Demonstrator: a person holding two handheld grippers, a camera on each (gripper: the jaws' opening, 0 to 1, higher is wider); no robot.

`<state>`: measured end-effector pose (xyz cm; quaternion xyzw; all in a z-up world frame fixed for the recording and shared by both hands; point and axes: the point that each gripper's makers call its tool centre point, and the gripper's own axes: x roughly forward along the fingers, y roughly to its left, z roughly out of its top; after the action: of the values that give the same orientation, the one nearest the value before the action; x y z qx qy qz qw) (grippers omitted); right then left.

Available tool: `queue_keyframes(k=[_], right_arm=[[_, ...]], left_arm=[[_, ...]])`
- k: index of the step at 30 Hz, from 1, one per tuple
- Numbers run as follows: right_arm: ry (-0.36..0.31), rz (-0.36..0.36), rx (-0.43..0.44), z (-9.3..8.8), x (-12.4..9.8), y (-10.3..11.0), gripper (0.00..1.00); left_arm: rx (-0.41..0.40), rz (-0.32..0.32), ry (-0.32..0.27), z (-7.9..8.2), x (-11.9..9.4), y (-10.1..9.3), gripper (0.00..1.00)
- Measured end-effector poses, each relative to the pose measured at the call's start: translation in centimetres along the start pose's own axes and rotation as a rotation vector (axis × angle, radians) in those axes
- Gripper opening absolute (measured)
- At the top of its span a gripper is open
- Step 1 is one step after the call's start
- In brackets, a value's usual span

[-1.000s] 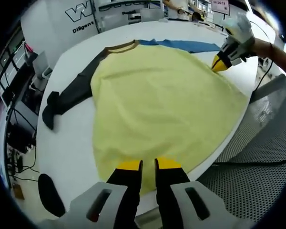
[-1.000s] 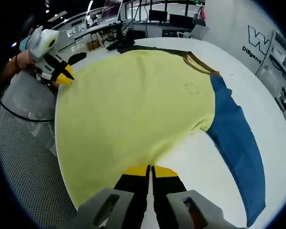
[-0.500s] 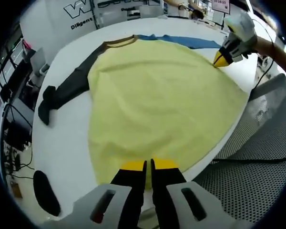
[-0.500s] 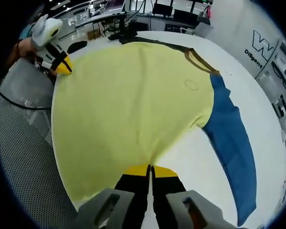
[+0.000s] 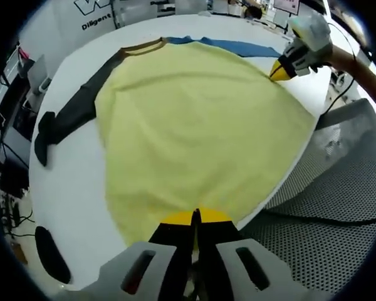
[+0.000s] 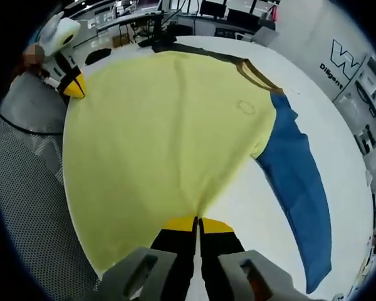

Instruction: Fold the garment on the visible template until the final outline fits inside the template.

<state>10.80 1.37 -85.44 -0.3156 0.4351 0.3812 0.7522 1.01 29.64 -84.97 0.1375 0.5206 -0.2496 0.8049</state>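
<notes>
1. Left gripper view: the left gripper [image 5: 194, 217] has its jaws pressed together on the near hem corner of the garment [image 5: 194, 119], a yellow shirt lying flat on the white table [image 5: 69, 188]. Its dark sleeve [image 5: 69, 119] trails off to one side. The right gripper [image 5: 281, 70] pinches the opposite hem corner at the table edge.

2. Risk here — the hem hangs near the table edge; slack or an uneven lift is likely to drag the shirt off the surface and out of the workspace.

3. Right gripper view: the right gripper [image 6: 197, 224] is clamped on its hem corner; the blue sleeve [image 6: 297, 188] lies spread beside the body.

4. Risk here — no template outline can be made out, so a fold may land askew; a thin pinch may also slip mid-fold.
</notes>
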Motion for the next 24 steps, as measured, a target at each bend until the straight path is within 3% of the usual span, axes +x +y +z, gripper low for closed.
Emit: queue_keyframes(k=[3,12,15,18,21,24], right_arm=[[0.002,-0.002,0.003,-0.2,-0.1,-0.2,0.0],[0.007,0.003,0.064,-1.0,-0.3,-0.6,0.0],[-0.026,0.046,0.151,-0.6,-0.4,-0.4,0.0],[-0.135,0.07,0.228,0.9,-1.1,-0.5,0.0],[-0.187,0.013,0.25,1.4,-2.2,-2.0,0.0],[-0.223,-0.054,0.276,1.5,-3.0,-3.8,0.04]], left_arm=[[-0.046,-0.006,0.008,-0.1,0.0,-0.4,0.0],[-0.057,-0.028,0.017,0.2,0.2,-1.2,0.0],[-0.06,-0.03,0.017,0.2,0.2,-1.2,0.0],[-0.059,-0.032,0.014,0.2,0.2,-1.2,0.0],[0.01,-0.017,-0.017,0.5,0.2,-1.1,0.0],[0.028,-0.007,-0.032,0.7,0.1,-1.1,0.0]])
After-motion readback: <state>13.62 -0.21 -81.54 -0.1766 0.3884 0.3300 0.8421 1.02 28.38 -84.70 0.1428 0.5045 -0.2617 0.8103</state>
